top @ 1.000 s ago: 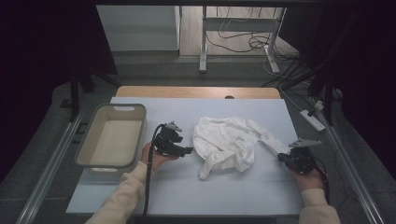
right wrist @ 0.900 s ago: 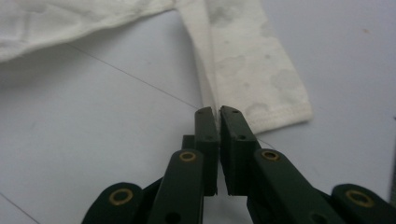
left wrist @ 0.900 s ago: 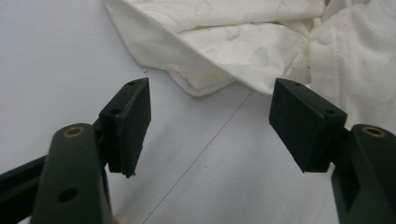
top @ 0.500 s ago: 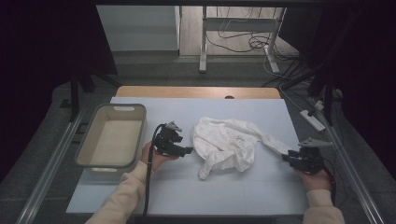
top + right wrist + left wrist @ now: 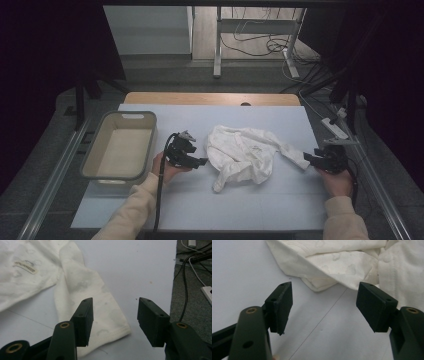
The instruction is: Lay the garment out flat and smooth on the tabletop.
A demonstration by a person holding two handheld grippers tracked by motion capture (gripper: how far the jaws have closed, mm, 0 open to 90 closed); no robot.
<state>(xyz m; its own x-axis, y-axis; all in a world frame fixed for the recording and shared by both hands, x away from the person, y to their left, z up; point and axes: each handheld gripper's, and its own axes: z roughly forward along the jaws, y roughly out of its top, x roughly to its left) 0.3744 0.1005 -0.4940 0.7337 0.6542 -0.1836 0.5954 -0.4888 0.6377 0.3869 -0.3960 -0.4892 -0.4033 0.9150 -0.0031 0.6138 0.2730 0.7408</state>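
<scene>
From above I counted one white garment (image 5: 247, 155), crumpled near the middle of the pale counter (image 5: 210, 200), and one beige tub (image 5: 120, 147) standing on the counter's left side, well apart from the cloth. One sleeve (image 5: 292, 154) stretched out from the heap toward my right.

I had two tools in play. The left hand-held gripper (image 5: 200, 161) sat just beside the garment's left edge, jaws spread and nothing between them; in the left gripper view the two black pads (image 5: 283, 305) framed bare counter, with the folded hem (image 5: 319, 285) of the garment lying just beyond them.

The right hand-held gripper (image 5: 309, 159) was at the sleeve's end. Its jaws had just been opening, and they stood apart. In the right gripper view the sleeve's cuff (image 5: 110, 325) lay flat on the counter, partly in the gap and partly hidden behind the left pad, so I could not tell whether that pad touched it; the right pad stood clear of the cloth. One small label (image 5: 25, 267) showed on the garment's body.
</scene>
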